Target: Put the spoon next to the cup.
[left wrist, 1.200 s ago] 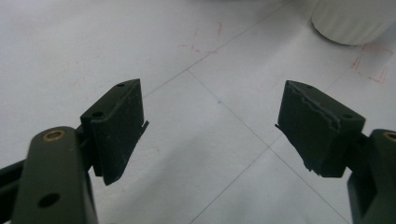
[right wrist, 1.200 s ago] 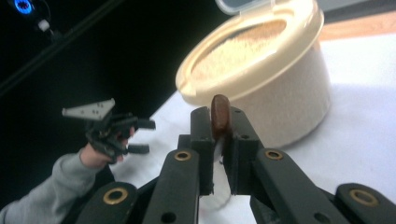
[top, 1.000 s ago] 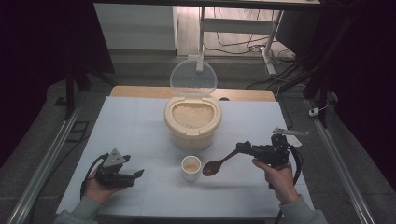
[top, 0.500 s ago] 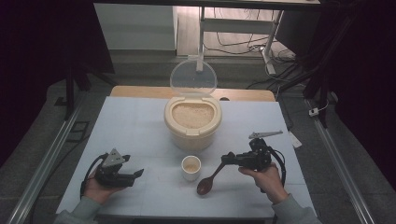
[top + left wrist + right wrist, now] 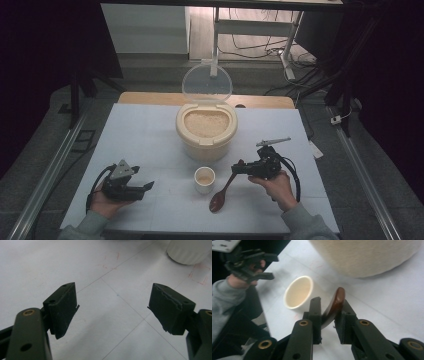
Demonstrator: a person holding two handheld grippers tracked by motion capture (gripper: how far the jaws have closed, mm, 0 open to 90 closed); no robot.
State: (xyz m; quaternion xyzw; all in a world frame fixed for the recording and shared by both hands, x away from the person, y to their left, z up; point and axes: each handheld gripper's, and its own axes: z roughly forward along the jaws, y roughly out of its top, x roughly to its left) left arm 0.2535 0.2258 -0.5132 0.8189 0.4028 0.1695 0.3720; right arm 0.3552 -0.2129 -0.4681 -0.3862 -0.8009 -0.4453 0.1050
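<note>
The right hand-held gripper (image 5: 328,315), jaws just eased apart around the wooden spoon's (image 5: 220,195) handle, lowers its bowl to the table (image 5: 150,145) beside the cup (image 5: 204,179); released tilted, the spoon may roll against that cup. The left hand-held gripper (image 5: 112,307) gapes empty.

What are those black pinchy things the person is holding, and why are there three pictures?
Those are hand-held claws with two jaws. One picture looks down from above the table. The other two come from small cameras riding on each claw. The left claw is open over bare table. The right claw has a brown spoon between its jaws, which have just been opening; in the view from above, the spoon's bowl seems to rest on the table beside a small white cup. Whether the jaws still squeeze it is hard to tell. Behind stands a cream container of rice, its clear lid tipped up.
</note>
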